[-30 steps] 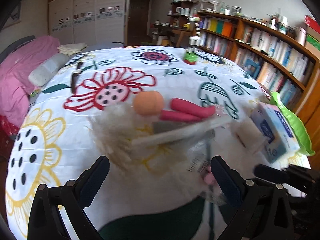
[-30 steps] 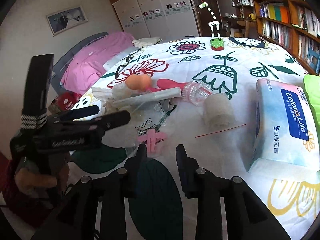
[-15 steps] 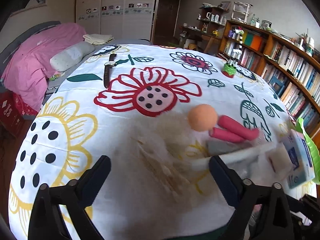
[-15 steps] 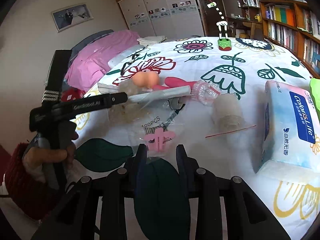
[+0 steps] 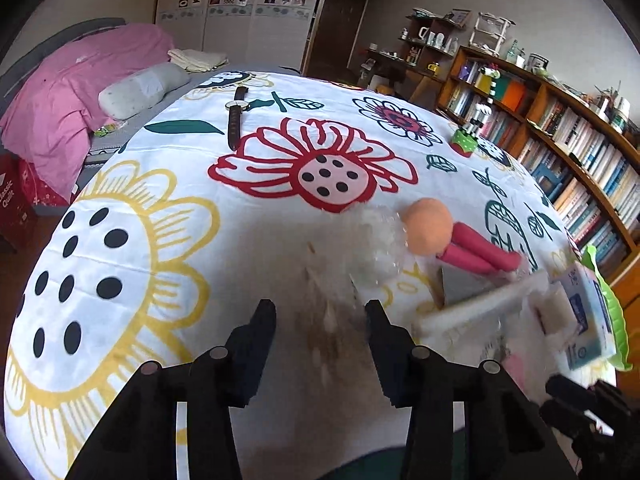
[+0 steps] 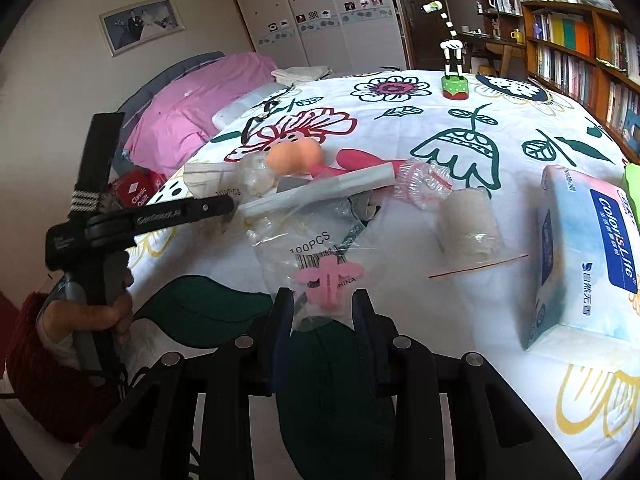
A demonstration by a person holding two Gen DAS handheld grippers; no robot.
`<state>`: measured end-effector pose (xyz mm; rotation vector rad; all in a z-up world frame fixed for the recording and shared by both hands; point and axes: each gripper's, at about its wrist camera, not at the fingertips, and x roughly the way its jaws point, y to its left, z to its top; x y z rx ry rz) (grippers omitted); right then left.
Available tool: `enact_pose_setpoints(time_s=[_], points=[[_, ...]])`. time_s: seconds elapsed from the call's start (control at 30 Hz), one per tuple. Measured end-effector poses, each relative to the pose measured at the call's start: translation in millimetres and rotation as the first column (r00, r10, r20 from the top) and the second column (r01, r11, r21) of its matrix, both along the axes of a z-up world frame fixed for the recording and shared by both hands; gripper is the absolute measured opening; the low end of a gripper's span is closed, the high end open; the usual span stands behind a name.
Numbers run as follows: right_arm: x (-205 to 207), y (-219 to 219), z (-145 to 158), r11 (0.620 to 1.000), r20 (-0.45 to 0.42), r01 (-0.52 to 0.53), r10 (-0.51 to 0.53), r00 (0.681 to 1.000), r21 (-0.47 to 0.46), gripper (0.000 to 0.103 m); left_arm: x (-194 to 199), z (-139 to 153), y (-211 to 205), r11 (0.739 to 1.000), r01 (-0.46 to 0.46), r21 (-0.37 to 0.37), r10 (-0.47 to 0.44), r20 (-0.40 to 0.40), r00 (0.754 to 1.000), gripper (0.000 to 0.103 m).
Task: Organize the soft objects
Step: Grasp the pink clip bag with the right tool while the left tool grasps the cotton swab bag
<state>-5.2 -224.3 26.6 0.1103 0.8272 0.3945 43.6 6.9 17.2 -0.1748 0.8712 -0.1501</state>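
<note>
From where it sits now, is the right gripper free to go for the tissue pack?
Probably not yet: the right gripper has its jaws around the clear plastic bag. The path to the tissue pack itself looks clear, apart from a thin red strip lying between.

White wardrobe (image 5: 236, 12) on far wall, wooden bookshelf (image 5: 576, 152) along right, pink-quilted bed (image 5: 72, 92) left, framed photo (image 6: 142, 24) above.

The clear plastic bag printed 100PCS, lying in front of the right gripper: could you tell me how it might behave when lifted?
The clear plastic bag looks thin and crinkled, so it would probably sag and fold. It appears nearly flat, so likely light. The right gripper has its edge between the fingers; the glossy film might slip.
</note>
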Motion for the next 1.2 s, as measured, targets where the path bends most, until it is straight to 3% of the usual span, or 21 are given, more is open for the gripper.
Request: enact_pose_setpoints(time_s=[0.37,0.5,0.8,0.87,0.97,1.1,1.2], points=[[-1,14,4,1.0,0.004,-0.02,0.02,1.0,-0.012,0.032,-5,0,5,1.0,0.027,-0.013,-0.027,0.005,1.0,0.049],[4,11,6,1.0,0.003,-0.001,0.001,1.0,-0.008,0.032,3,-1,-4,0.999,0.041,0.015,-0.041,0.012,0.999,0.027],[22,6,4,1.0,-0.035,0.029,-0.029,0.999,0.003,0.032,-15,11,21,0.999,-0.034,-0.032,0.036,0.063,0.997,0.025],[25,10,2,1.0,-0.042,0.021,-0.021,0.999,-0.001,0.034,-19,16,23,0.999,-0.035,-0.022,0.037,0.084,0.996,0.025],[29,16,3,1.0,-0.036,0.022,-0.022,0.999,-0.018,0.049,-24,21,24,0.999,-0.024,-0.021,0.026,0.098,0.995,0.025],[37,20,6,0.999,-0.014,0.027,-0.028,1.0,-0.044,0.052,-25,19,26,0.999,-0.021,-0.035,0.024,0.093,0.995,0.025],[51,25,3,0.997,-0.015,0.031,-0.032,0.999,-0.073,0.072,-25,16,29,0.999,-0.023,-0.046,0.027,0.085,0.996,0.025]])
